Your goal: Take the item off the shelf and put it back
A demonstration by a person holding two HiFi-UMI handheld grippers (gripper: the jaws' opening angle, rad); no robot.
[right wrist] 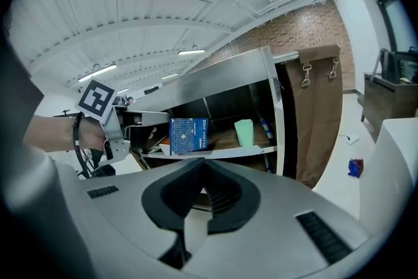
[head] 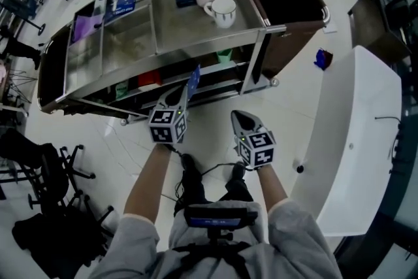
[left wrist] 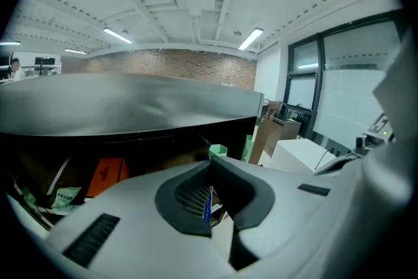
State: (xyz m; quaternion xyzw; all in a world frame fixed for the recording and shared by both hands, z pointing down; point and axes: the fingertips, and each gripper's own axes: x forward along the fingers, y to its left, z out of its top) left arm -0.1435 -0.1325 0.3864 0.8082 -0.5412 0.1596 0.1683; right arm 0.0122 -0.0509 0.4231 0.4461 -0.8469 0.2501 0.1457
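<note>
- Left hand-held gripper (left wrist: pixel 209 206): jaws pinching the blue box (right wrist: pixel 188 135) by one thin edge. The box stands upright just in front of the cart's lower shelf (right wrist: pixel 222 152), seemingly clear of it and ready for return.
- Right hand-held gripper (right wrist: pixel 204 191): jaws pressed together and empty. It is probably idle because one grip suffices.
- Mug (head: pixel 222 10): on the top tier.

A thin blue box (right wrist: pixel 188 136) (white print on its face) stands upright, pinched edge-on in the left tool (head: pixel 185 92), just in front of the lower shelf (right wrist: pixel 225 152).
</note>
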